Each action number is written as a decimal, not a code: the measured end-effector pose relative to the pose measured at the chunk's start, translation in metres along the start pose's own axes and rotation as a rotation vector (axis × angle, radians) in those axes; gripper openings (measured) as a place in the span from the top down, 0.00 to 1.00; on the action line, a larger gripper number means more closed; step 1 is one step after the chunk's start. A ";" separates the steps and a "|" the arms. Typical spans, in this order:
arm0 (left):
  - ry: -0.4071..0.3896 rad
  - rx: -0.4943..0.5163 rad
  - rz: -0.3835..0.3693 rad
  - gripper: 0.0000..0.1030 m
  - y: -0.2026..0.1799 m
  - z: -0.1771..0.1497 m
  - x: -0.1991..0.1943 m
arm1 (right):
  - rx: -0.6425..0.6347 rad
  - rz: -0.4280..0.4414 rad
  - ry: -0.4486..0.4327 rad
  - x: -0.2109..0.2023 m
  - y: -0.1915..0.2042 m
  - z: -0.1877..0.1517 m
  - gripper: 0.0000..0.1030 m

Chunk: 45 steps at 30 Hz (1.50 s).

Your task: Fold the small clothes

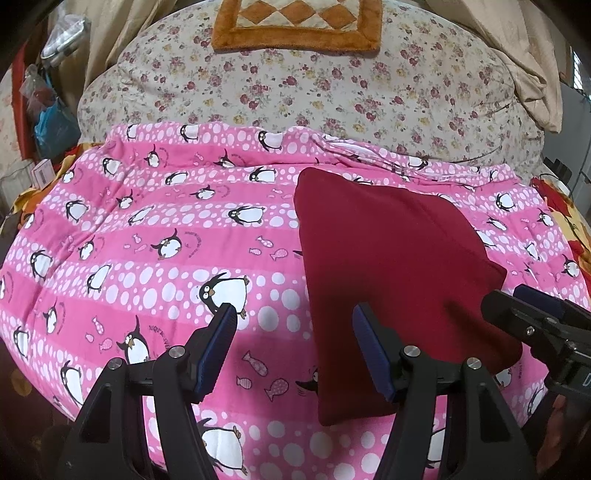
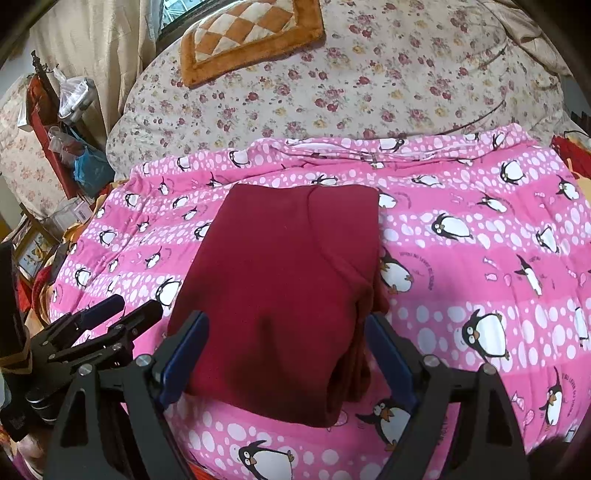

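Left wrist view. The left tongs (image 1: 293,319) hang above the bed with their pads apart and nothing between them. Under them is mostly the pink penguin blanket (image 1: 147,236). The dark red garment (image 1: 391,266) lies on that blanket, already folded into a flat packet, off to the right of these tongs; only the right-hand pad overlaps its near left edge, and I cannot tell whether it touches. The right tongs (image 1: 517,299) come into the picture from the right, low over the packet's right edge. Further back: a flowered quilt (image 1: 314,88) and an orange checked cushion (image 1: 295,26).

Right wrist view. The right tongs (image 2: 286,325) stand wide apart, one pad on each side of the packet's near end. The garment (image 2: 288,266) sits squarely ahead of them. Its long axis runs away from the tongs toward the flowered quilt (image 2: 369,81). Stacked fold layers show along its right edge. The pads flank the cloth but do not press on it. The left tongs (image 2: 125,306) wait to the left, just beside the packet's left edge, over blanket (image 2: 480,229).

Judgement: the right hand is nearer and better lined up. Any further fold or lift would likely start from the near end.
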<state>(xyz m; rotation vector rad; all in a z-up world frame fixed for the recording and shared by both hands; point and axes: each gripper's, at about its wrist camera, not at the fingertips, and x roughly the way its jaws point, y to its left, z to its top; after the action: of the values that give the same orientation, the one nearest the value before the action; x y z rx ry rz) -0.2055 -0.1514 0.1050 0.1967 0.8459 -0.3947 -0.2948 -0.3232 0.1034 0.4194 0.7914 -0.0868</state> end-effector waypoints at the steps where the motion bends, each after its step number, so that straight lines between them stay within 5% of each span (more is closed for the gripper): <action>1: 0.000 0.001 0.000 0.56 0.000 0.000 0.000 | -0.001 0.000 0.000 0.000 0.000 0.000 0.13; 45: 0.016 0.005 -0.005 0.56 -0.001 -0.002 0.005 | 0.003 0.000 0.025 0.005 0.004 -0.003 0.13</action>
<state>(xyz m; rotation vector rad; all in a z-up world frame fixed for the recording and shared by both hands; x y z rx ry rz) -0.2044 -0.1526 0.0995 0.2030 0.8614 -0.4003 -0.2924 -0.3181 0.0987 0.4236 0.8164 -0.0831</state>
